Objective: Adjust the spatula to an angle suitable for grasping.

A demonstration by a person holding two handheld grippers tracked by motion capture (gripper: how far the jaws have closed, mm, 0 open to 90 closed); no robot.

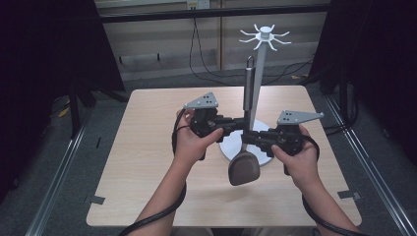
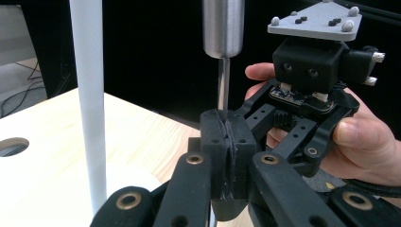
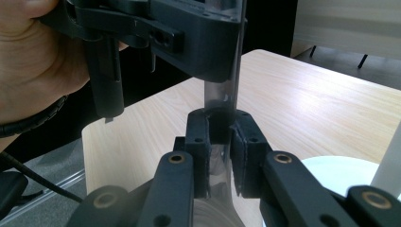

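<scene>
1. A pale wooden surface stands on grey floor, with dark curtains at both sides.
2. The right gripper and the left gripper both have their jaws clamped on the spatula, held upright above the near surface.
3. Behind stands a white rack.

The table is evenly lit from above in the high view, while both side edges of the frame are lost in black. Soft shadow is cast under the hands. In the gripper views the near jaws are blurred at the bottom, and glare is seen on the metal handle, upper centre.
</scene>
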